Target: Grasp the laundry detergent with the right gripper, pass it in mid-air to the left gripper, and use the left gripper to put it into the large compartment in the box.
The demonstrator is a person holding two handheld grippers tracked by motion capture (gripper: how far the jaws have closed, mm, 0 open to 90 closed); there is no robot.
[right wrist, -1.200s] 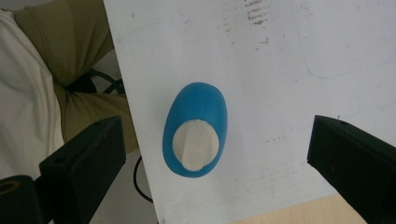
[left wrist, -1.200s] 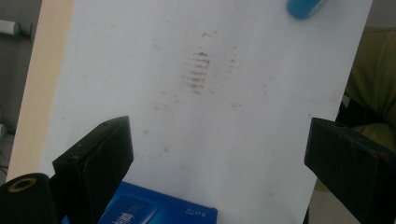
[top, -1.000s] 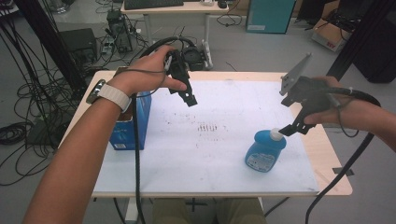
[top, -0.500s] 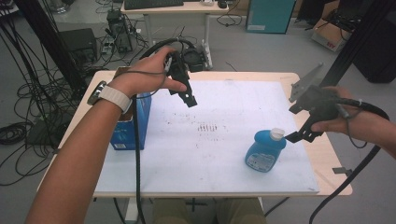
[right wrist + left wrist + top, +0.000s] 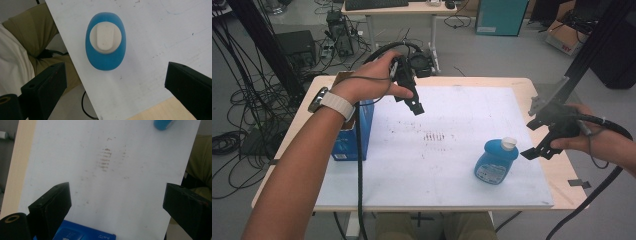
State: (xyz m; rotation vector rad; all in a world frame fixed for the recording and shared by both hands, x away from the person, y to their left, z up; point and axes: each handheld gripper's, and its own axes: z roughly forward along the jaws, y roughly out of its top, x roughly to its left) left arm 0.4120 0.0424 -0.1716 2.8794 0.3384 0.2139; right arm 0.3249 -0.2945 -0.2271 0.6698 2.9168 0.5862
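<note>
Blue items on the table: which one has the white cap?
The blue bottle standing near the right gripper has it, white cap on top. The blue box by the left edge is rectangular, without a cap.

A blue bottle (image 5: 495, 162) stands upright on the white sheet, in the lower right of the high view. Its body is squat and rounded, wide at the bottom and narrower toward the shoulders, with a pale label on the front (print too small to read). A white cap (image 5: 509, 144) sits closed on top. In the right gripper view the bottle (image 5: 106, 52) shows from above in the upper middle as a blue oval with the white cap (image 5: 105, 37) near its centre.
</note>
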